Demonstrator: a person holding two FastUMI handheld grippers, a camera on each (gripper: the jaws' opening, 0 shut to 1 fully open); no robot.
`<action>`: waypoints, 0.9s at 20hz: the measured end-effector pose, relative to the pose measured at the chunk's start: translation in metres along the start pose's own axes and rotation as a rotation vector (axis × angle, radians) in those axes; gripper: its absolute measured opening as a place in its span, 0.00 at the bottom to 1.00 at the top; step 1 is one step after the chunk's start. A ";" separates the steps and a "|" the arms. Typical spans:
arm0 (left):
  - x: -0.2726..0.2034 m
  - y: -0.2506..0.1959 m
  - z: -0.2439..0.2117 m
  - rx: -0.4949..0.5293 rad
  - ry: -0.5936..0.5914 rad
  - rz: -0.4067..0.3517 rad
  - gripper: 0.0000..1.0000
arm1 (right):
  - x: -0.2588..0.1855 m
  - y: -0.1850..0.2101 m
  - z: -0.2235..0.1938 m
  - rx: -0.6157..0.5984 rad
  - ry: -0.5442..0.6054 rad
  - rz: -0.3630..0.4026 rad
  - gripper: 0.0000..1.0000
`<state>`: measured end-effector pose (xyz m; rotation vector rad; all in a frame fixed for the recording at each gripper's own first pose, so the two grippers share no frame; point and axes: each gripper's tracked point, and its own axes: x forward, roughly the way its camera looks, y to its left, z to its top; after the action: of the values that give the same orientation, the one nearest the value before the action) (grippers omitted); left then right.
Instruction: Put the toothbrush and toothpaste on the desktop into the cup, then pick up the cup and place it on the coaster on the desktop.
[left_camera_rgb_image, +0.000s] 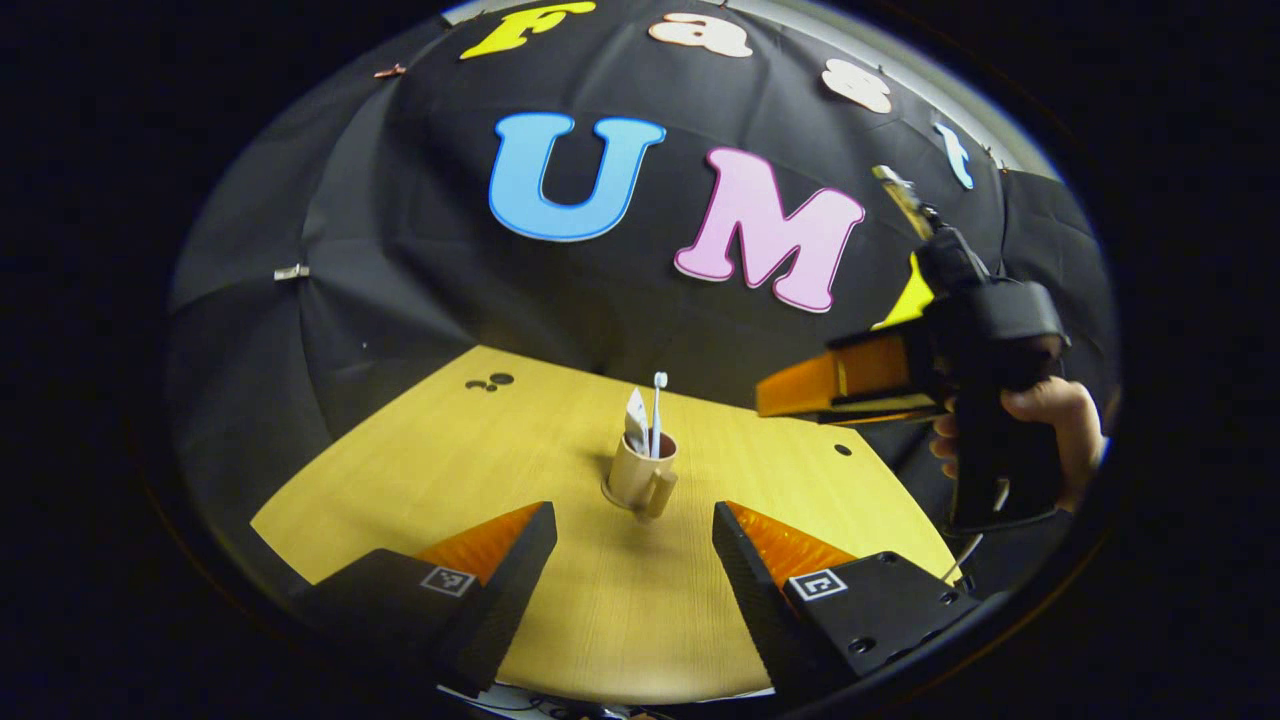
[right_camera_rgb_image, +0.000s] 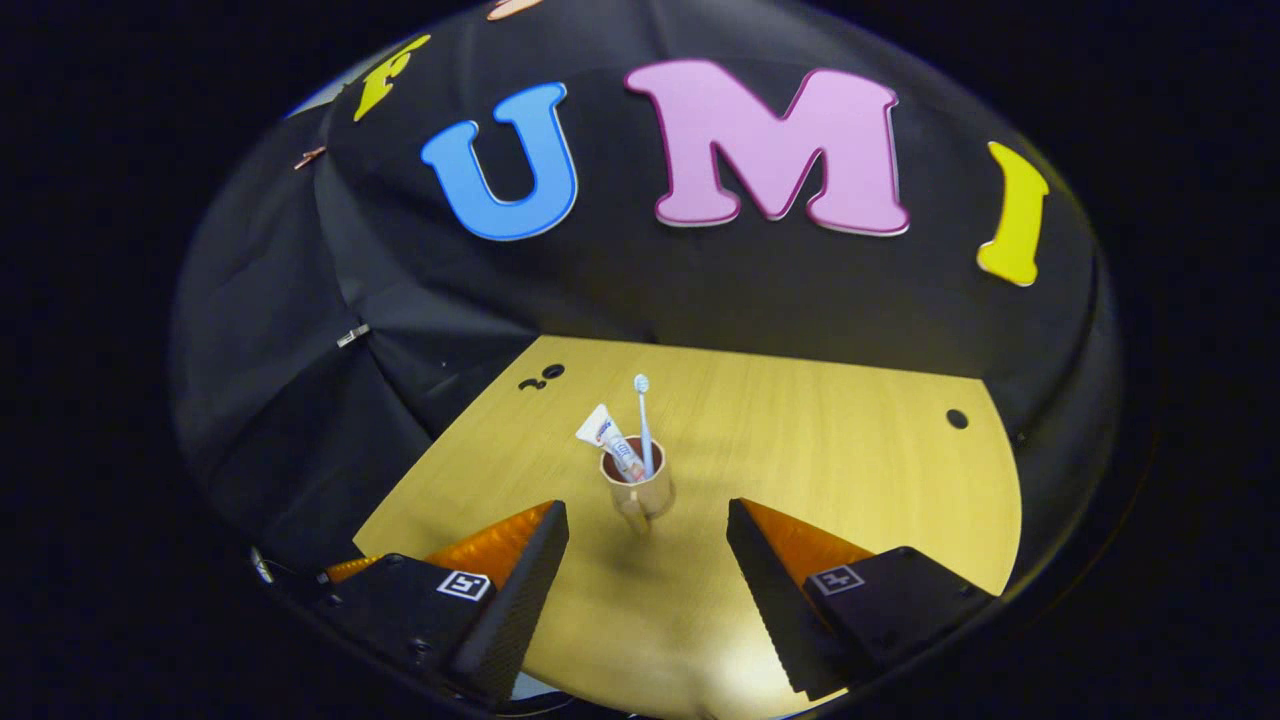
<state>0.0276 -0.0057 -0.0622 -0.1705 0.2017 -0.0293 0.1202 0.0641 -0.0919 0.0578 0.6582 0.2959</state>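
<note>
The cup (left_camera_rgb_image: 637, 472) stands on the desk (left_camera_rgb_image: 560, 450), holding the toothbrush (left_camera_rgb_image: 657, 410) and toothpaste (left_camera_rgb_image: 636, 418). Both the left gripper (left_camera_rgb_image: 634, 545) and right gripper (right_camera_rgb_image: 648, 545) gape wide, empty.

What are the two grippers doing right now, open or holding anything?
Left gripper: open, holding nothing, facing the cup.
Right gripper: open, holding nothing, also facing the cup.

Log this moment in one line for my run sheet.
toothbrush, toothpaste: in cup | cup: on desktop | left gripper, right gripper: open
</note>
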 end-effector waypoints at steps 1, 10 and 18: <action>-0.005 -0.002 0.005 0.004 -0.020 0.010 0.98 | -0.015 -0.013 0.004 0.004 -0.057 -0.027 0.98; -0.021 -0.064 0.020 0.084 -0.056 -0.111 0.98 | -0.122 -0.126 -0.068 0.093 -0.211 -0.317 0.98; -0.037 -0.095 -0.003 0.129 0.000 -0.180 0.98 | -0.144 -0.148 -0.126 0.263 -0.132 -0.374 0.99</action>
<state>-0.0105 -0.0982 -0.0418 -0.0600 0.1833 -0.2203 -0.0273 -0.1244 -0.1280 0.2017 0.5608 -0.1556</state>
